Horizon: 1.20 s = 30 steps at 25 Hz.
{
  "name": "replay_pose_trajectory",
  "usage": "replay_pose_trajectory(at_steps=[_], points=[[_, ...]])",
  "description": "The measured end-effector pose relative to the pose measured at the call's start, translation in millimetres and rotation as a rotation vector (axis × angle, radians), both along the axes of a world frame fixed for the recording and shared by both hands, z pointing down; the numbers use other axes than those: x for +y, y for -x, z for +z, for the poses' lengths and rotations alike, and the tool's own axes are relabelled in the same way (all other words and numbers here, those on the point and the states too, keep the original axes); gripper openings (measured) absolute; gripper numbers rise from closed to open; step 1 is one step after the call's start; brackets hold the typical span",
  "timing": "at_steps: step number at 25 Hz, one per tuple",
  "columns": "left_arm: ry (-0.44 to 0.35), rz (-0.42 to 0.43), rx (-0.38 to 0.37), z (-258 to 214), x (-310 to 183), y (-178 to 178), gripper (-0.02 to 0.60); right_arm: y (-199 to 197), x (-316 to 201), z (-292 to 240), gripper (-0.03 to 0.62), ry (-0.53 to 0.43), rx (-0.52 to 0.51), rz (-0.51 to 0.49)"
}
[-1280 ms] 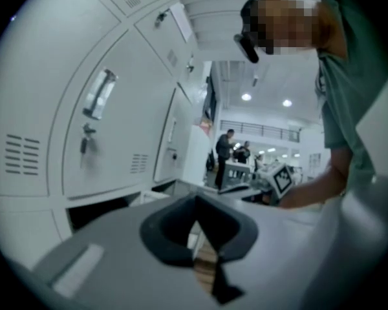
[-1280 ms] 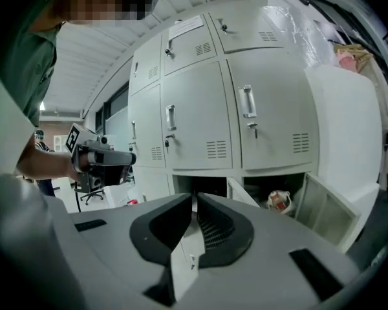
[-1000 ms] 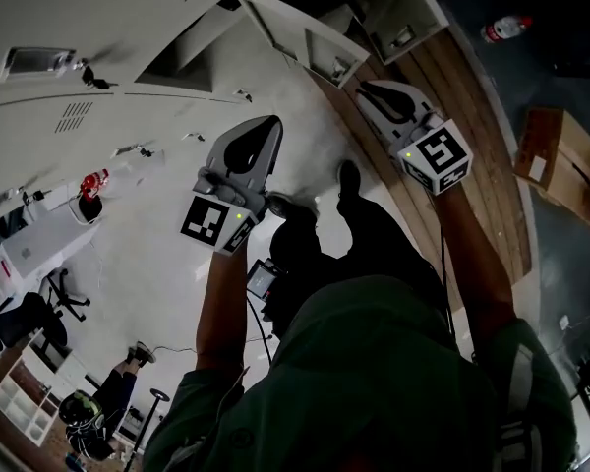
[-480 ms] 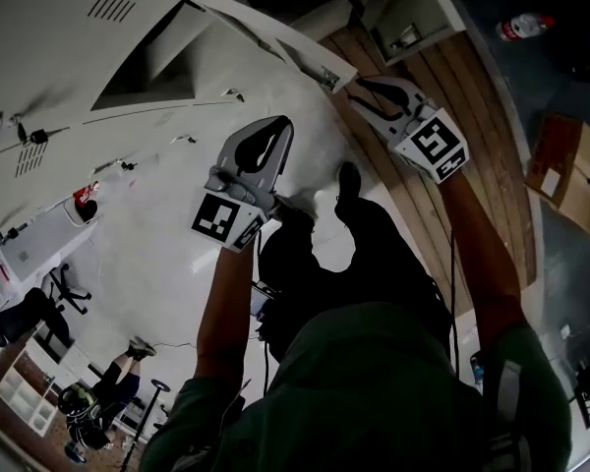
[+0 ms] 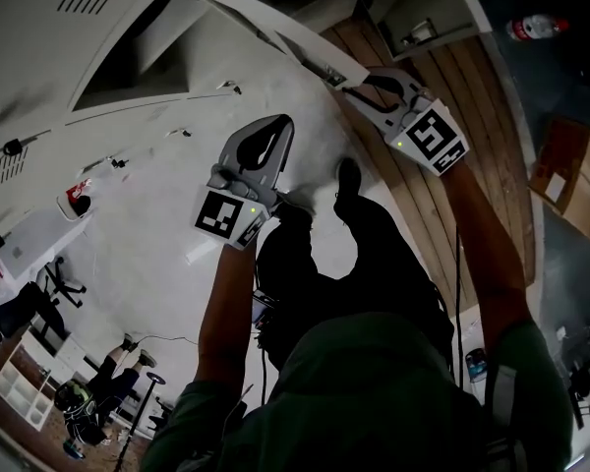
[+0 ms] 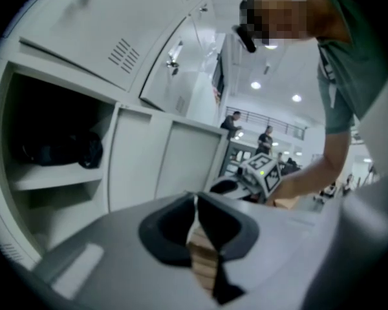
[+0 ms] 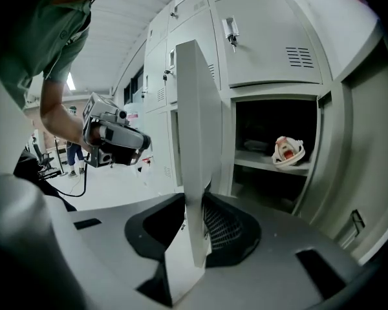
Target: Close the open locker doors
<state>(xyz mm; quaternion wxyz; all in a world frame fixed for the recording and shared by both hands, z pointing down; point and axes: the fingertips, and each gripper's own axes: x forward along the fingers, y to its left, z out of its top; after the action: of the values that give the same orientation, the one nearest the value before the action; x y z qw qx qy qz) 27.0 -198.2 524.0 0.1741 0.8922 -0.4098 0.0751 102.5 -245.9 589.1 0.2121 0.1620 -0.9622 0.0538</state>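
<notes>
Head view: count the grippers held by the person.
2. The left gripper, shut and empty, is left of centre; the right gripper is shut on the open locker door.

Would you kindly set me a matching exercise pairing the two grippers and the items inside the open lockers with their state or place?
Things:
1. left gripper
2. right gripper
3. red-and-white item
4. dark bundle

States or places:
A. on a shelf, shown in the right gripper view
B. jaws together, holding nothing
C. on a shelf, shown in the left gripper view
D. jaws on the edge of the locker door

Pairs: 1-B, 2-D, 3-A, 4-C.
</notes>
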Motion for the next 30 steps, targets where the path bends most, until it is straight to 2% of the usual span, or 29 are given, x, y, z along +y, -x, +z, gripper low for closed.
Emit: replay_pose_trajectory(at_steps=[10, 21, 30], points=[[-0.003, -0.084, 0.005, 0, 18, 47, 0.014, 35, 38, -2, 0.087, 0.032, -0.013, -0.029], [-0.001, -0.163, 0.011, 1, 50, 128, 0.014, 135, 86, -2, 0.055, 0.042, 0.007, -0.130], [-0.008, -0.237, 0.007, 2, 72, 202, 0.014, 213, 90, -1, 0.052, 0.043, 0.018, -0.127]])
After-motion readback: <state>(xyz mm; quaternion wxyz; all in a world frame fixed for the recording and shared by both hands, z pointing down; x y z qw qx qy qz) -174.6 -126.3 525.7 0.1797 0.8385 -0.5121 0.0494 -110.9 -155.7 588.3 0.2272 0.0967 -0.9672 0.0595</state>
